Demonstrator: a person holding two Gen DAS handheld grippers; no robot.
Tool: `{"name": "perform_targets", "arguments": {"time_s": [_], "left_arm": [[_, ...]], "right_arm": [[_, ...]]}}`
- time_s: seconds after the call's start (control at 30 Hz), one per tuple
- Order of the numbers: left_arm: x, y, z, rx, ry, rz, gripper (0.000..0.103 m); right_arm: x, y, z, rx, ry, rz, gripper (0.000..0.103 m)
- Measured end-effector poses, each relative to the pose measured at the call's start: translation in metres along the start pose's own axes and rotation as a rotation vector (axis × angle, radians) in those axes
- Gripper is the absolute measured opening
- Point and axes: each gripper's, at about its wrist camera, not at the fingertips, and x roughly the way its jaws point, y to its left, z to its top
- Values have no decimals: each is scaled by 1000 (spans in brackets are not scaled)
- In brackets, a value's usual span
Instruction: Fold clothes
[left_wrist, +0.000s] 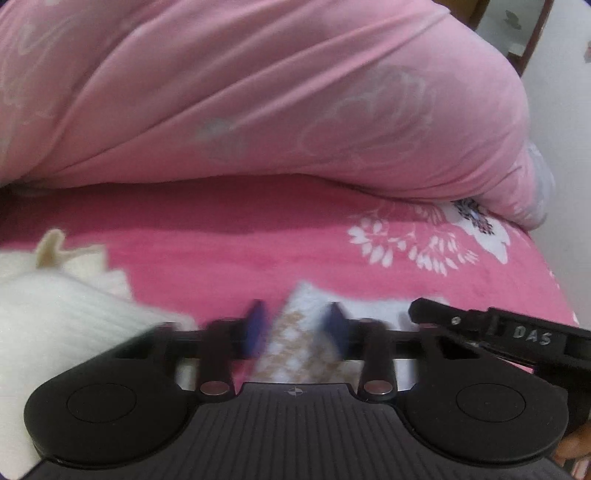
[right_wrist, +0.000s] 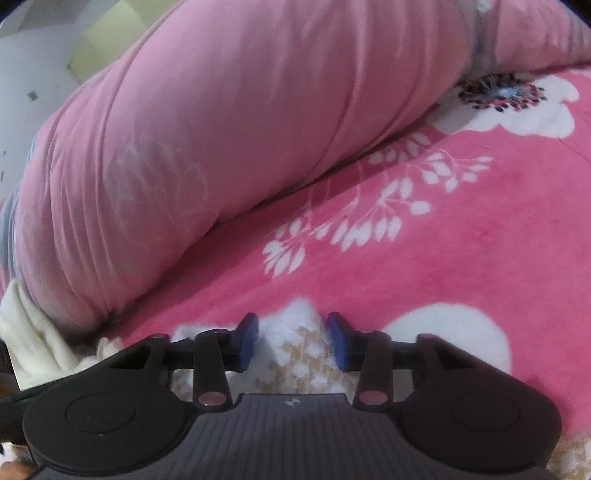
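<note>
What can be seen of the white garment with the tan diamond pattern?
The patterned garment looks fluffy, white with a tan diamond print. It lies on the pink floral bedspread, a raised fold of it sitting between the blue pads of the right tool. In the left view it likewise sits between the pads of the left tool, blurred. Whether either tool pinches it cannot be told. Its full shape is hidden.

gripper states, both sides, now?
Left claw: shut on the patterned garment.
Right claw: shut on the same patterned garment.
</note>
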Motion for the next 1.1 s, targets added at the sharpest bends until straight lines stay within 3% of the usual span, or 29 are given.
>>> {"name": "perform_targets", "arguments": {"time_s": [0.07,0.23,0.37,0.47,0.57,0.63,0.7,0.77,0.83,0.97,1.0,1.07,1.1], "left_arm": [[-9,-4,0,3,-31,-5,12],[-67,-10,-2,23,-148,-87,9],[-136,-20,-20,144,-207,-175,9],[-187,-28,-52,270,-219,-247,9],[-228,-34,-109,426,-181,-249,12],[-235,-41,-150,513,-139,-158,17],[-231,-42,-181,527,-53,-86,22],[-232,-36,-195,450,-1,-87,22],[-247,-32,-193,413,-32,-110,25],[-275,-20,-173,333,-129,-147,43],[-279,-18,-168,305,-153,-146,45],[-282,-12,-156,218,-204,-111,63],[-280,-8,-150,149,-231,-79,66]], "right_arm": [[-9,3,0,-9,-8,10,13],[-64,20,4,-64,-76,70,12],[-122,41,-12,-205,-123,104,12],[-170,53,-44,-372,-155,103,12],[-203,53,-90,-504,-152,105,16],[-203,48,-127,-556,-79,82,19],[-187,40,-159,-578,15,14,21],[-188,38,-174,-585,-30,-10,23],[-190,28,-165,-478,-30,23,27],[-192,4,-143,-231,-17,99,49],[-193,-2,-138,-169,-13,117,50],[-194,-14,-127,-45,-7,154,55],[-195,-19,-121,17,-3,173,58]]}}
